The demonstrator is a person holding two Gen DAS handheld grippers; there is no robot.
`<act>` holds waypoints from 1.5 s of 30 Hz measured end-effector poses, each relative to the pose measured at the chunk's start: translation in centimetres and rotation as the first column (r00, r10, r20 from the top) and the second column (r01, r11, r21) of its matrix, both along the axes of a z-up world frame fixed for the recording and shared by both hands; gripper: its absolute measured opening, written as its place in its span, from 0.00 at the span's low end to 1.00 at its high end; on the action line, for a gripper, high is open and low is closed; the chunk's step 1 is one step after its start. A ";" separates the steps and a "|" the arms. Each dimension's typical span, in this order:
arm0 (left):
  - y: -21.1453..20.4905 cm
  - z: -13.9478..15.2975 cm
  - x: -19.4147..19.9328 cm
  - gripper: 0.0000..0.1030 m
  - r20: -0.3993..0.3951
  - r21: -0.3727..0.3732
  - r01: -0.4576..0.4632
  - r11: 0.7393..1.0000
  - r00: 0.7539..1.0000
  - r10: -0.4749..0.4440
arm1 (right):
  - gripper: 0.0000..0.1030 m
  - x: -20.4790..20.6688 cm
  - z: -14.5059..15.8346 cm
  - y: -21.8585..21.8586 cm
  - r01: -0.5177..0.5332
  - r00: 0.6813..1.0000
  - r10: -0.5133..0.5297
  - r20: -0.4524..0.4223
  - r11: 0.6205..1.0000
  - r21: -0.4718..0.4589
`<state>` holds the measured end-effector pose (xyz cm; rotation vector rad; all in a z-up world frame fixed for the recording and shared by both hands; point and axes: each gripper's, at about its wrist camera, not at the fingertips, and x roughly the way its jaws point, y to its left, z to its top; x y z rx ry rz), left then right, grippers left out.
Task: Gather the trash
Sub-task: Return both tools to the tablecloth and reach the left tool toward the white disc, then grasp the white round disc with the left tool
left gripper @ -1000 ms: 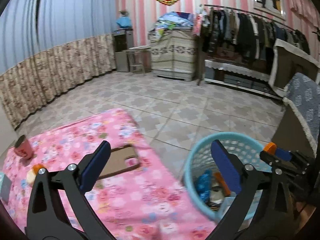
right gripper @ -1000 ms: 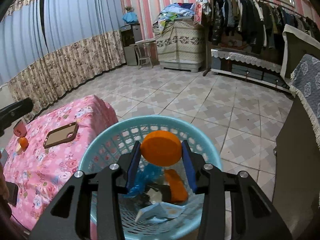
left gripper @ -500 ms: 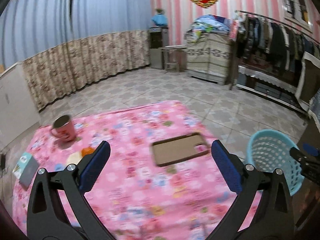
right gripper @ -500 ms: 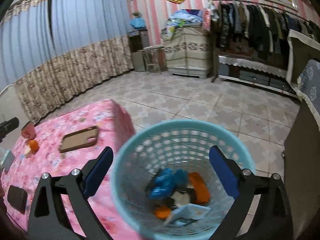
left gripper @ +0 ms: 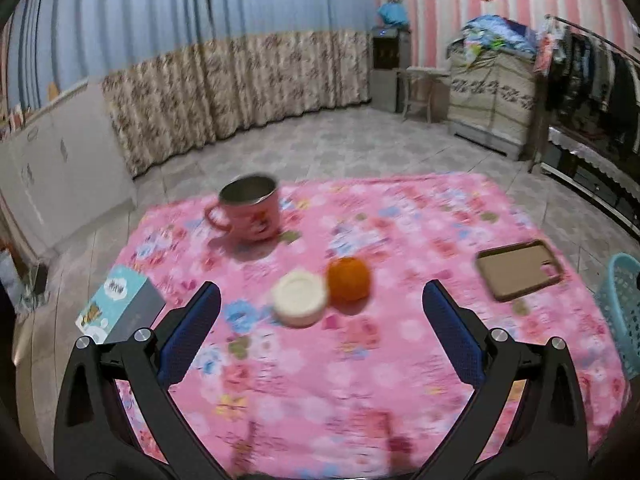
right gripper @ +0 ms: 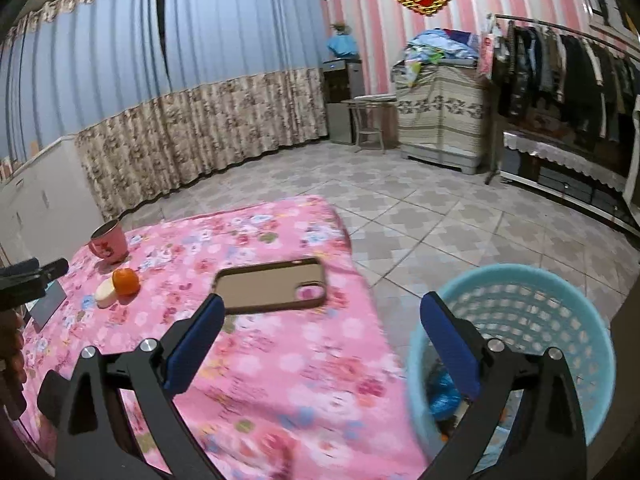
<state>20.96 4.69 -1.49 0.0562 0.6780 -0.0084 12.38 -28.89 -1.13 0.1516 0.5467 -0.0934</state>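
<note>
Left wrist view: left gripper (left gripper: 320,316) fingers wide apart and empty over the tabletop (left gripper: 400,360) middle, facing white lid (left gripper: 298,298) touching orange (left gripper: 348,284); lid likely light, stiff, so pinch across its rim; right gripper (right gripper: 320,332), just opened, holds nothing beside the basket (right gripper: 520,276).

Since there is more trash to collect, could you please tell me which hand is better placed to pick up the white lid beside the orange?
Left, probably. Its open tongs face the white lid directly; the right tongs, also open, sit by the basket.
</note>
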 end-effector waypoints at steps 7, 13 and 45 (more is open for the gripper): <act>4.6 -3.7 3.0 0.95 -0.093 -0.084 -0.078 0.993 0.993 0.070 | 0.93 2.9 -1.3 4.2 -0.066 0.997 0.065 -0.044 0.997 -0.039; 5.1 -6.5 5.6 0.95 -0.175 -0.112 -0.089 0.990 0.982 0.069 | 0.93 5.5 -2.4 6.7 -0.095 0.993 0.090 -0.076 0.994 -0.051; 4.3 -7.4 7.8 0.59 -0.258 -0.071 -0.026 0.997 0.966 0.006 | 0.93 8.9 -4.4 10.7 -0.159 0.977 0.154 -0.148 0.987 -0.029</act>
